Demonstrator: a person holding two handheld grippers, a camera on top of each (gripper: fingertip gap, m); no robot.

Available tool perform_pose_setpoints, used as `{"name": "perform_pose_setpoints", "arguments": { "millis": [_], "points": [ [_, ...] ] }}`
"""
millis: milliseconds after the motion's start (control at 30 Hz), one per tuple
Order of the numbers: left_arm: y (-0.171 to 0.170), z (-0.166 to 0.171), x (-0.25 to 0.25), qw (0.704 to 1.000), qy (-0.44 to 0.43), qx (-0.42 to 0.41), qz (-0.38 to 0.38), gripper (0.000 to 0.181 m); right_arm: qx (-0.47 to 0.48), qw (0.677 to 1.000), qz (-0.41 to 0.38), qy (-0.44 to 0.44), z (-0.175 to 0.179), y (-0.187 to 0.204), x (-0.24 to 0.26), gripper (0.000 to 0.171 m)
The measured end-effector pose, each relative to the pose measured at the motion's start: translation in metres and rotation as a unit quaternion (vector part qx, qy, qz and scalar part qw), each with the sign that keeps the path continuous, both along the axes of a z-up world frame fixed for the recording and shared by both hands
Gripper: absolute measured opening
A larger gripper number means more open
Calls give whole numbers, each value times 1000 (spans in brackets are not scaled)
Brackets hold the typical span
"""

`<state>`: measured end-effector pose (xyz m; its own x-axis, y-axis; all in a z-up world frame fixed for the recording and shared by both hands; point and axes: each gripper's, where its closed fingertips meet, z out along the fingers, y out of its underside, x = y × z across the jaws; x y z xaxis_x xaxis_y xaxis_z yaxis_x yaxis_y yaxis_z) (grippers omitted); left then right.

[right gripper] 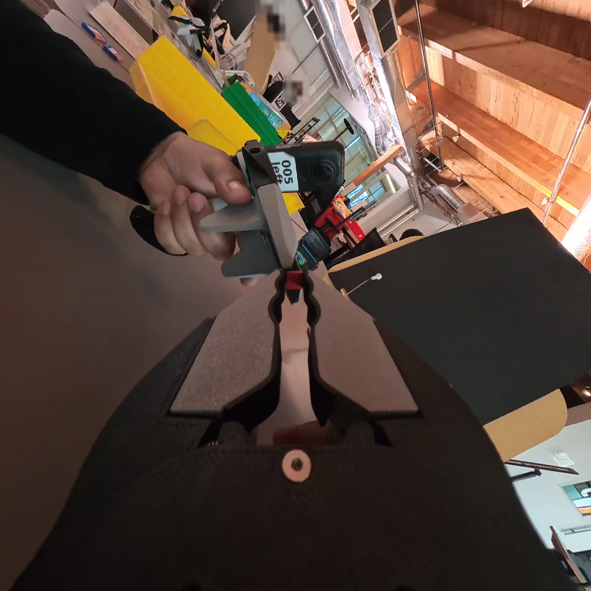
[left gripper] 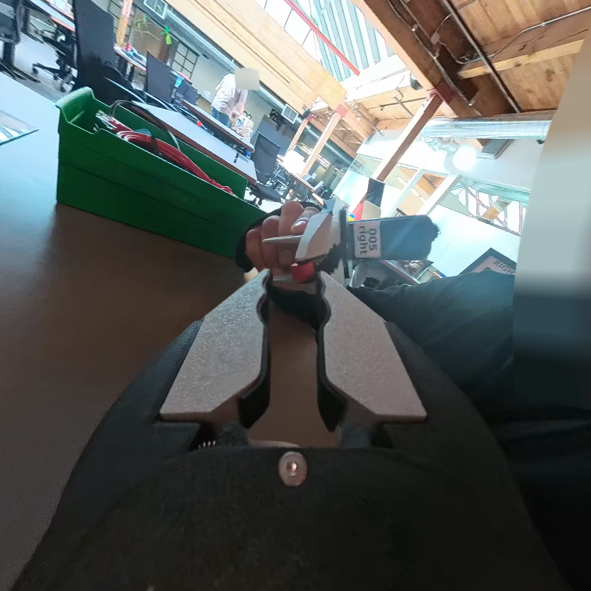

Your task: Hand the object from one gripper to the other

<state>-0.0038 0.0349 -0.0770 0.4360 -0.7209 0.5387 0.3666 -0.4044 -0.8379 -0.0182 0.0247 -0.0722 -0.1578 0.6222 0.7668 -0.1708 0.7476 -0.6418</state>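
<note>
A small red block [right gripper: 294, 277] is pinched between the tips of my right gripper [right gripper: 294, 279], which is shut on it above the brown table [right gripper: 80, 287]. In the left wrist view the same red block [left gripper: 303, 271] sits at the tips of my left gripper [left gripper: 295, 275]. Its jaws stand parted wider than the block, one on each side. A grey finger of the right gripper [left gripper: 283, 280] lies beside the block. The left gripper's body [right gripper: 271, 217] and the hand holding it [right gripper: 192, 192] face the right wrist camera, and one of its fingertips [right gripper: 294, 297] shows just under the block.
Stacked green bins [left gripper: 134, 179] with red cables stand on the table [left gripper: 96, 287] at the back left. A yellow bin [right gripper: 185, 89] and green trays [right gripper: 252, 112] stand behind the left hand. A black panel [right gripper: 463, 313] is at the right. A person [left gripper: 228, 99] stands far off. My two grippers' fingertips are within a few centimetres of each other.
</note>
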Motion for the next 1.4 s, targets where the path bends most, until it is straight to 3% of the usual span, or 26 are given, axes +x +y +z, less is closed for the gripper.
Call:
{"name": "perform_pose_setpoints", "arguments": {
  "millis": [100,267,400,467,567,700,833,933,1067,1133,1233,1333,1400],
  "points": [
    [-2,2,2,1000,-7,5,-7,11,1,1000,-1,-5,-3,0,-1,7],
    [1,-2,0,1000,4,5,1,11,-7,1000,-9,-18,-7,2,-4,6],
    [10,-6,-11,989,109,61,77,10,-36,998,-36,-37,-12,15,-9,12],
    [19,-8,-26,959,210,109,154,10,-80,994,-45,-54,-12,26,-10,10],
    [24,-5,-40,859,386,221,253,10,-202,972,-44,-111,-16,42,-15,15],
    [17,-6,-22,758,499,335,253,10,-360,912,32,-196,-20,40,-13,21],
    [15,-6,-13,726,521,373,249,10,-487,824,147,-251,-8,25,-3,24],
    [12,-1,-9,700,526,409,255,10,-542,769,190,-281,-5,21,1,24],
    [9,2,2,697,516,432,247,10,-575,720,233,-310,-5,12,4,19],
    [10,1,3,694,520,433,247,10,-582,705,246,-321,-5,8,5,10],
    [10,1,3,699,517,427,251,10,-592,692,251,-327,-5,8,4,9],
    [18,-4,-7,725,512,374,270,10,-574,730,216,-302,-8,17,-1,7],
    [21,-7,-12,769,480,332,262,22,-535,785,169,-263,-8,30,-5,7]
  ]
}}
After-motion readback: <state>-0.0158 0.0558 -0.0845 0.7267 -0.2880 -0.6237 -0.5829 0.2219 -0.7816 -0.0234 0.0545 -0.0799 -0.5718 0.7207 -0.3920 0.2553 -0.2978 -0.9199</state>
